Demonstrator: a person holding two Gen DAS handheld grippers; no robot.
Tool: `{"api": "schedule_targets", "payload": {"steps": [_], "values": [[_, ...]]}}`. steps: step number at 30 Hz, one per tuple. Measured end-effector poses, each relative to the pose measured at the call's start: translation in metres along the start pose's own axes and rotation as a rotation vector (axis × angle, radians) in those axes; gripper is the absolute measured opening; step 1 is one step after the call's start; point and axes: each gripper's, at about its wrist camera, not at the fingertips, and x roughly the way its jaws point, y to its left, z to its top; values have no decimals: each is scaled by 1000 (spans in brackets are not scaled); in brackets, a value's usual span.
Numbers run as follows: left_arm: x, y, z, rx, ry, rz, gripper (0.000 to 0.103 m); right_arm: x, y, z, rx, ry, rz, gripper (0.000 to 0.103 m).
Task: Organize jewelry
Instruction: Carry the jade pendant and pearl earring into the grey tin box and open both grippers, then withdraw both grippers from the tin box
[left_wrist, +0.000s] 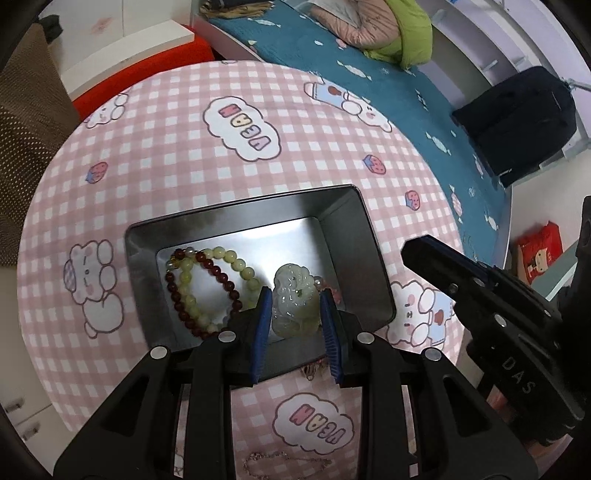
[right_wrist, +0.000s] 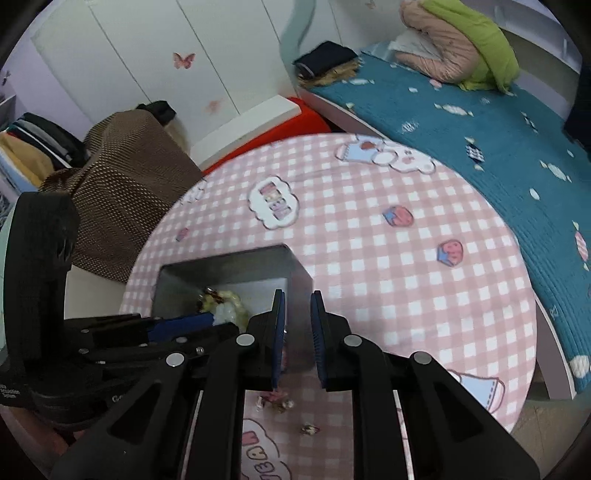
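A metal tin box (left_wrist: 369, 236) sits on the pink checked round table (left_wrist: 207, 177). Inside lie a dark red bead bracelet (left_wrist: 207, 264) and a pale yellow bead bracelet (left_wrist: 240, 266). My left gripper (left_wrist: 295, 314) is shut on a pale green jade pendant (left_wrist: 295, 302) and holds it over the tin. My right gripper (right_wrist: 297, 325) is open and empty, just right of the tin (right_wrist: 229, 266); it shows in the left wrist view (left_wrist: 424, 251). A thin chain (left_wrist: 280, 461) lies on the table in front of the tin. Small earrings (right_wrist: 275, 400) lie below the right gripper.
A bed with a teal blanket (left_wrist: 369, 96) runs behind the table. A brown cushion (right_wrist: 122, 184) and a red stool (right_wrist: 295, 122) stand to the left. A black bag (left_wrist: 517, 118) sits at the far right.
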Motion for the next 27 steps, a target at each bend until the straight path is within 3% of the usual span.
{"api": "schedule_targets", "payload": {"steps": [11,18,23,27], "values": [[39,8,8,-21,80,38,27,1,-19,-8,42,51,-66,20],[40,3,6,12,93,50,27,1,-20,-8,48,54,-79,35],[35,0,5,20,77,55,27,-2,-20,-8,46,49,-87,39],[24,1,1,16,54,55,34,-7,-20,-10,47,36,-98,42]]}}
